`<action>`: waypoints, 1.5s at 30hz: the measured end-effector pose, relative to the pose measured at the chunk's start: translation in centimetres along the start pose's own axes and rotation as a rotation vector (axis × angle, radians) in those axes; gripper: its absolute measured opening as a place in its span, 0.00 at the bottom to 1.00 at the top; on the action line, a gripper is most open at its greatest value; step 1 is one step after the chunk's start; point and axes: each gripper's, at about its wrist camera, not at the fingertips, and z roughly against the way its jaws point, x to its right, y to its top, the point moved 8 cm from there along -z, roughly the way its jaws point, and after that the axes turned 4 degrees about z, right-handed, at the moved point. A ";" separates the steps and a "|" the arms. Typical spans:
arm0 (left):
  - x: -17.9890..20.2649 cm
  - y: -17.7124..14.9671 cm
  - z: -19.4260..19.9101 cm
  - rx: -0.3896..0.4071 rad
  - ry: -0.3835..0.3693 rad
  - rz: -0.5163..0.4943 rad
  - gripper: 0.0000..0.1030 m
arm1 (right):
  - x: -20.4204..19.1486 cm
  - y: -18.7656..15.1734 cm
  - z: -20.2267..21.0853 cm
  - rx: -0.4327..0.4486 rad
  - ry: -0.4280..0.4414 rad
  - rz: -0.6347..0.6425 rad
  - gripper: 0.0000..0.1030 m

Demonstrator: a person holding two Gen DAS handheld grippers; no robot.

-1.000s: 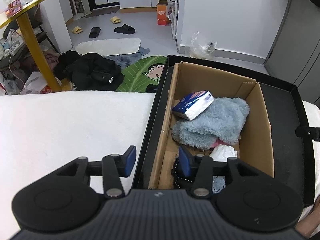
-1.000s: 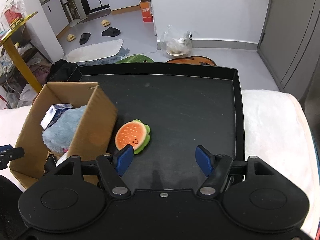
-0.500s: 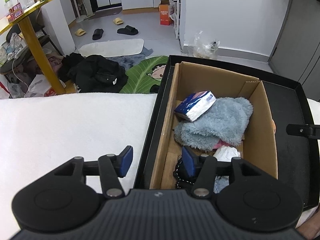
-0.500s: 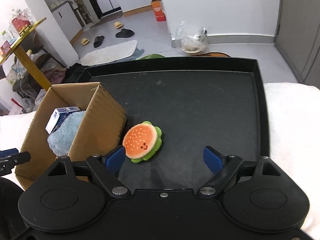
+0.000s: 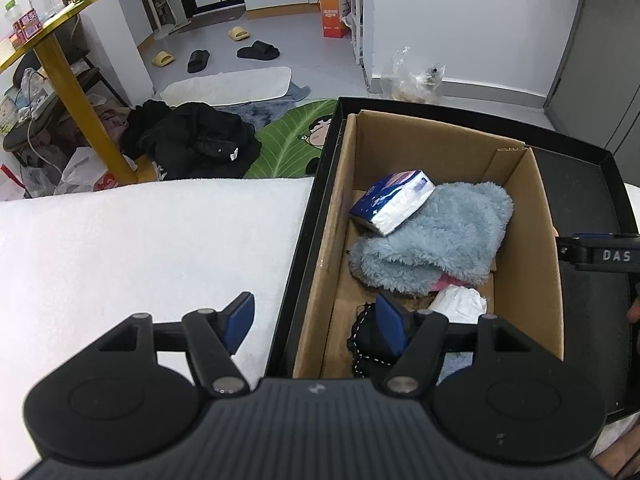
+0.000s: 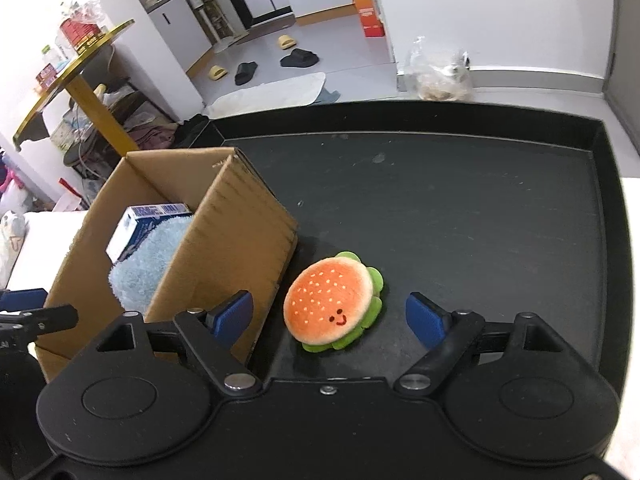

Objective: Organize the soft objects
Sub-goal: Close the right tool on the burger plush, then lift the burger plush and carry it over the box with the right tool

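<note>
A plush burger (image 6: 332, 302) lies on the black tray (image 6: 460, 216) beside the cardboard box (image 6: 236, 248). My right gripper (image 6: 330, 318) is open, its fingers on either side of the burger, just above it. The box (image 5: 536, 208) holds a fluffy blue cloth (image 5: 436, 236), a tissue pack (image 5: 394, 200), a white crumpled item (image 5: 458, 304) and a black corded item (image 5: 366, 340). My left gripper (image 5: 316, 320) is open and empty, straddling the box's near left wall and tray rim. The right gripper's finger shows in the left wrist view (image 5: 600, 254).
The tray sits on a white towel-covered surface (image 5: 140, 248). Beyond are the floor with dark clothes (image 5: 192, 144), a green mat, slippers and a yellow table (image 5: 60, 40). The box's right wall stands close to the burger.
My right gripper has moved forward and down toward the burger, which now sits between its fingers. My left gripper has drifted slightly; the box contents have not moved.
</note>
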 end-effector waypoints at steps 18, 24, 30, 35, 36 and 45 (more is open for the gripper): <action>0.7 0.1 0.1 -0.015 0.053 -0.021 0.64 | 0.5 -0.3 0.9 0.012 -0.071 0.063 0.32; 0.6 0.2 0.2 -0.010 0.049 -0.016 0.64 | 0.2 -1.2 2.0 -0.009 -0.109 0.068 0.32; 0.3 0.3 0.3 -0.010 0.031 0.005 0.64 | 0.6 -2.2 2.7 -0.034 -0.154 0.044 0.32; 0.2 0.2 0.6 -0.001 0.015 0.009 0.64 | 0.1 -2.2 4.2 -0.034 -0.183 0.037 0.32; 0.2 0.2 0.6 0.002 0.010 0.009 0.64 | -0.1 -2.0 4.6 -0.027 -0.187 0.037 0.32; -0.3 0.3 0.8 0.019 -0.038 0.048 0.64 | -1.8 -0.6 7.3 0.011 -0.176 0.004 0.32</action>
